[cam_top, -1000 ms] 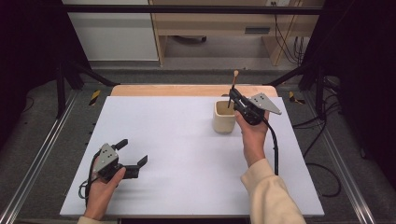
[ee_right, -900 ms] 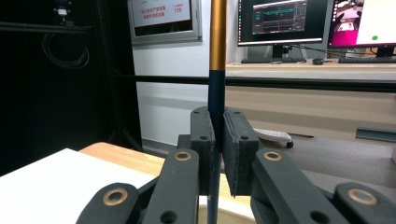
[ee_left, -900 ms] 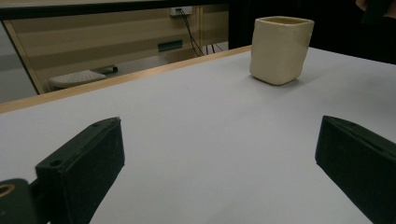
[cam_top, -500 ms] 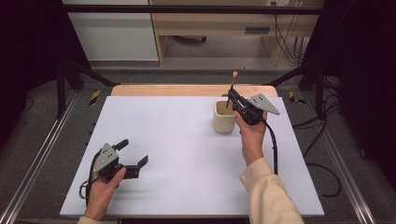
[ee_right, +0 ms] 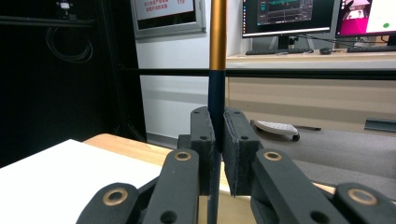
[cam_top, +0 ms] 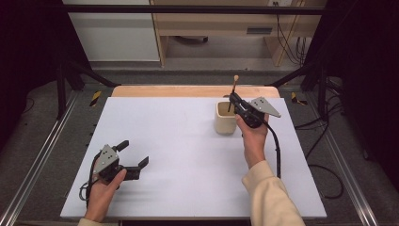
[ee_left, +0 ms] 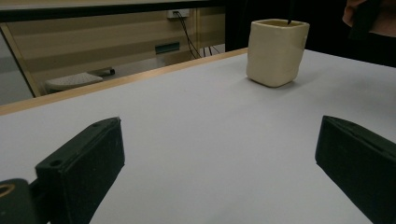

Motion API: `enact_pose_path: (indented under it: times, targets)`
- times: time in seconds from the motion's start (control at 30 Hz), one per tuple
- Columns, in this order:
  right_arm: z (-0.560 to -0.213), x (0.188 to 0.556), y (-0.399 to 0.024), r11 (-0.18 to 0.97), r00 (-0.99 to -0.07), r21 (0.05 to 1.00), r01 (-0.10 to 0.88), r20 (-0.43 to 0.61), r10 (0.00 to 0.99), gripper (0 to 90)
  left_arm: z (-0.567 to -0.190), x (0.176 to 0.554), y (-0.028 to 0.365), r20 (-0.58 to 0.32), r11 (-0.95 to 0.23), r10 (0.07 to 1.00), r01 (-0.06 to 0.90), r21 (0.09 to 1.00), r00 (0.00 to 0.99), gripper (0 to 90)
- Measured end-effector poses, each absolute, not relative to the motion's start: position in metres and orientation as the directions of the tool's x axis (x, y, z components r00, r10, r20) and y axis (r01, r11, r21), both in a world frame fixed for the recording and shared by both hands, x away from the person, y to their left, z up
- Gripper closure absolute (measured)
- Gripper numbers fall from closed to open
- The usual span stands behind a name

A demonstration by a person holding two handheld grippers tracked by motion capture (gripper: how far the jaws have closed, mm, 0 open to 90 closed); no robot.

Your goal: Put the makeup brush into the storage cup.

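While the right gripper [cam_top: 234, 100] clamps a thin brush [ee_right: 217, 70] upright over the cream cup [cam_top: 225, 118] at the white table's [cam_top: 188, 141] far right, the left gripper [cam_top: 132, 155] rests near the front-left corner, jaws wide and holding nothing. Light, stiff and slick (a lacquered handle, by the look), the brush seems best pinched mid-shaft. Its lower end is hidden inside the cup.

Middle of white table [cam_top: 188, 141]: bare, open passage between both hands
Far right: cream cup [cam_top: 225, 117] stands there, right gripper [cam_top: 234, 100] above it clamping the upright brush [cam_top: 233, 89]
Near left: left gripper [cam_top: 133, 155] resting, jaws apart
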State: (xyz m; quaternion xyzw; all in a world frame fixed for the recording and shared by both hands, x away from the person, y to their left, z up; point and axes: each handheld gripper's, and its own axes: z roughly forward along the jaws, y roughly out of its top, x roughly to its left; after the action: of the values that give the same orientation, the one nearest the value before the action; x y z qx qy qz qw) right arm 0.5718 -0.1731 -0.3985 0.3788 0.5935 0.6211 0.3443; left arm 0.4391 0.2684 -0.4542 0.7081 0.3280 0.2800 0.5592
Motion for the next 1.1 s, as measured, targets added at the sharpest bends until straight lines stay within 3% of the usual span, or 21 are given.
enact_pose_path:
  times: [1.1]
  targets:
    - [-0.424, 0.569, -0.177, -0.042, -0.476, 0.996, 0.078, 0.075, 0.876, 83.2, -0.451, 0.438, 0.271, 0.032, -0.139, 0.780, 0.124, 0.982, 0.625, 0.7]
